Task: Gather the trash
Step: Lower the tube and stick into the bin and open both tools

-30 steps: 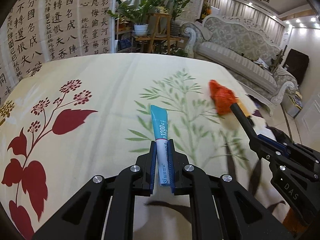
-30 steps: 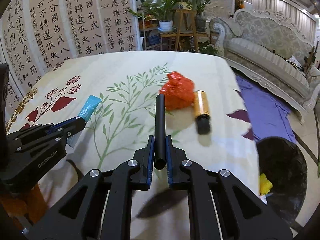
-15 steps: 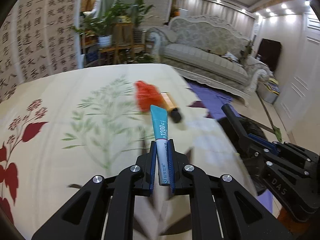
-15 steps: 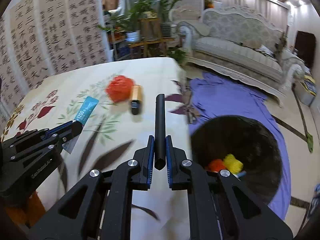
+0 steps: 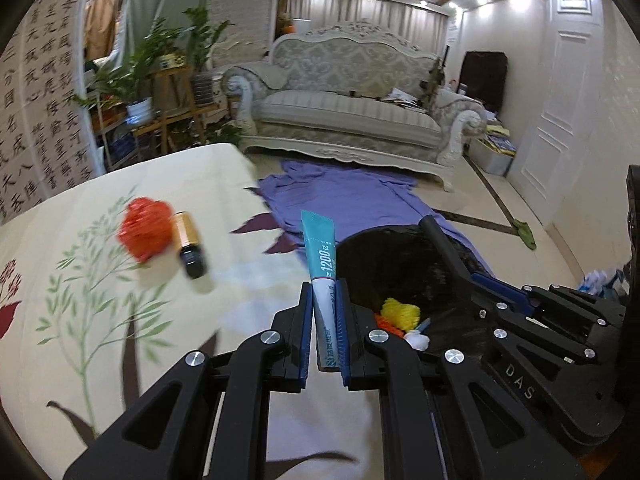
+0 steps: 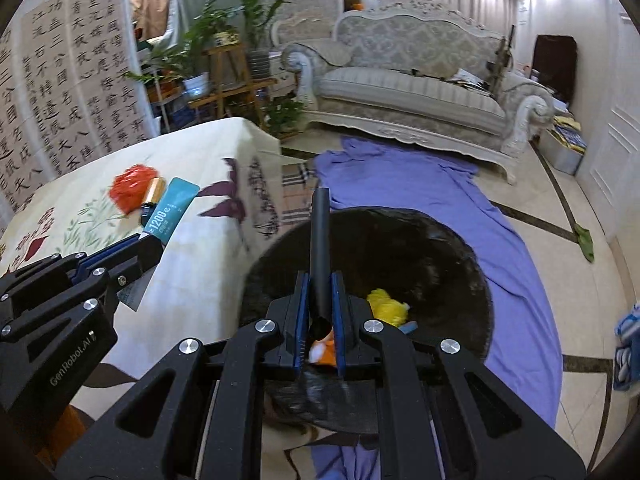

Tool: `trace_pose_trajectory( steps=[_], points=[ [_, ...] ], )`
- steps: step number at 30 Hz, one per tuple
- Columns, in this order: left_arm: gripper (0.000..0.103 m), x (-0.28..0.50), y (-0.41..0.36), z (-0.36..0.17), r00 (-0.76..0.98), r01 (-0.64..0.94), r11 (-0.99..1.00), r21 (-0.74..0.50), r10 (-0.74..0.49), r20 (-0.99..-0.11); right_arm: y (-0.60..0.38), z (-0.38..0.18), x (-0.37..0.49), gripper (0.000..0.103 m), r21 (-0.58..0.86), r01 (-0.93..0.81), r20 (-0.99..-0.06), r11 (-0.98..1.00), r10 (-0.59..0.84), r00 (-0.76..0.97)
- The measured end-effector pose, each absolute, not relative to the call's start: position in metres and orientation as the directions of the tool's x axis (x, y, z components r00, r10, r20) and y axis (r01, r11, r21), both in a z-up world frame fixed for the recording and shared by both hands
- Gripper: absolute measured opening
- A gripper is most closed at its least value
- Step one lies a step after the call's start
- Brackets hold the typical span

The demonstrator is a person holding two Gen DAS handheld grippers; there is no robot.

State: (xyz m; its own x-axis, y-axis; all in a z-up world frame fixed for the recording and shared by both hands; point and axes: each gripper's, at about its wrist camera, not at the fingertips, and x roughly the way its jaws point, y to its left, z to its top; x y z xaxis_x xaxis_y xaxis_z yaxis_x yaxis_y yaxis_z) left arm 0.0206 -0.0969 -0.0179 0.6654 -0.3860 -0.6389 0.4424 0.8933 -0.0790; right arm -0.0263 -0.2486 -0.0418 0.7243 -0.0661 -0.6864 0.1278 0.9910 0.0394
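My left gripper (image 5: 324, 292) is shut on a teal and white tube (image 5: 321, 256), held over the table's right edge beside the black-lined trash bin (image 5: 404, 264). My right gripper (image 6: 320, 280) is shut on a black cylinder (image 6: 320, 236) above the trash bin (image 6: 432, 264), which holds yellow (image 6: 386, 306) and orange scraps. On the floral tablecloth (image 5: 100, 320) lie a crumpled red wrapper (image 5: 146, 232) and a gold and black battery (image 5: 188, 242). In the right wrist view the left gripper (image 6: 154, 240) with its tube (image 6: 172, 208) shows at the left.
A purple cloth (image 6: 420, 184) covers the floor under the bin. An ornate sofa (image 5: 352, 112) stands behind, with potted plants (image 5: 140, 80) on a wooden stand and a calligraphy wall at the left. A white door (image 5: 568, 100) is at the right.
Both grippers have swung right from over the middle of the table to its right edge and the bin, each still shut on its item. The red wrapper and battery now lie to the left.
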Motion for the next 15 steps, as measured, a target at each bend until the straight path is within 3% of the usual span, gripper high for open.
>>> trace_pose_trajectory(
  steps=[15],
  points=[
    [0.013,0.039,-0.143,-0.035,0.632,0.501,0.865,-0.037,-0.395,-0.667,-0.297,-0.055,-0.019,0.012,0.049,0.231,-0.694,0.972,-0.133,0.708]
  ],
)
